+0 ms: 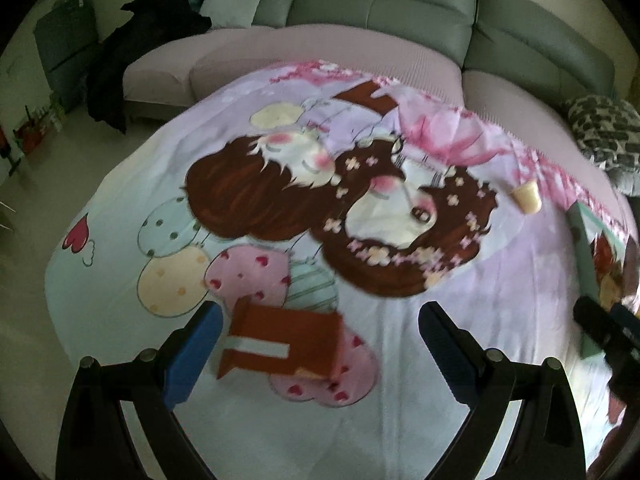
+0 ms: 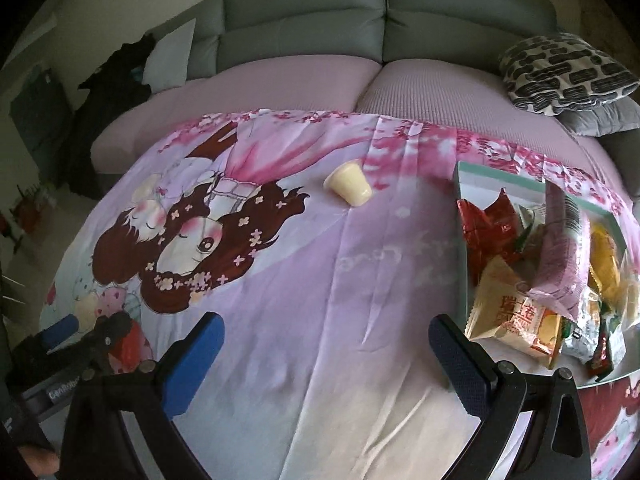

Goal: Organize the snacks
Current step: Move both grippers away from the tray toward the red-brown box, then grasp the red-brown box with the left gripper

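Note:
A red-orange snack box (image 1: pixel 282 338) with a white stripe lies on the cartoon-print cloth (image 1: pixel 280 208), between the fingers of my open left gripper (image 1: pixel 320 344), closer to the left finger. A pale yellow pudding cup (image 1: pixel 527 196) (image 2: pixel 349 187) lies on its side farther back. My right gripper (image 2: pixel 326 356) is open over bare cloth with nothing between its fingers. A shallow teal-rimmed tray (image 2: pixel 460 200) on the right holds several snack packets (image 2: pixel 516 312). The left gripper (image 2: pixel 86 334) also shows at the lower left of the right wrist view.
A grey sofa (image 2: pixel 360 28) with pink seat covers runs behind the cloth-covered table. A patterned cushion (image 2: pixel 564 72) sits at the back right; dark clothing (image 1: pixel 132 60) is draped at the back left. The floor lies to the left.

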`<control>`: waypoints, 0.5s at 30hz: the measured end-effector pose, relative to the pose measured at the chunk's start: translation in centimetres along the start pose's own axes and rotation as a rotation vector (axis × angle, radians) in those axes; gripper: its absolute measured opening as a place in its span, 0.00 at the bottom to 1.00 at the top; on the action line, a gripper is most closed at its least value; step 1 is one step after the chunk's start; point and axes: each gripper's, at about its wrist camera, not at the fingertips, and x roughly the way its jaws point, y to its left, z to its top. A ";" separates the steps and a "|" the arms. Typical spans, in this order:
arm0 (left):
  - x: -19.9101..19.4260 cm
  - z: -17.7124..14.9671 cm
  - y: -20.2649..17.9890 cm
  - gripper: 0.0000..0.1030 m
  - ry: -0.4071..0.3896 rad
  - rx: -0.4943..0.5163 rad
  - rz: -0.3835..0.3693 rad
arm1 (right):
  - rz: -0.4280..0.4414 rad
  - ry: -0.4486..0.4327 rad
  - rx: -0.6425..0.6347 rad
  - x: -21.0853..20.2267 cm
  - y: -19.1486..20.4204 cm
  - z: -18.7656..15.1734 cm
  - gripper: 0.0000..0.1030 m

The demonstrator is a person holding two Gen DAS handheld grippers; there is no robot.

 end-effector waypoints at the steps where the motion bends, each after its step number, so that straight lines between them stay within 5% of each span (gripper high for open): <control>1: 0.3 -0.2 0.2 0.96 0.015 0.003 0.000 | -0.005 -0.001 0.002 0.0 0.0 0.0 1.00; 15: 3.4 -2.1 2.3 0.96 0.128 0.022 0.023 | -0.030 0.045 -0.020 1.6 0.5 -0.3 1.00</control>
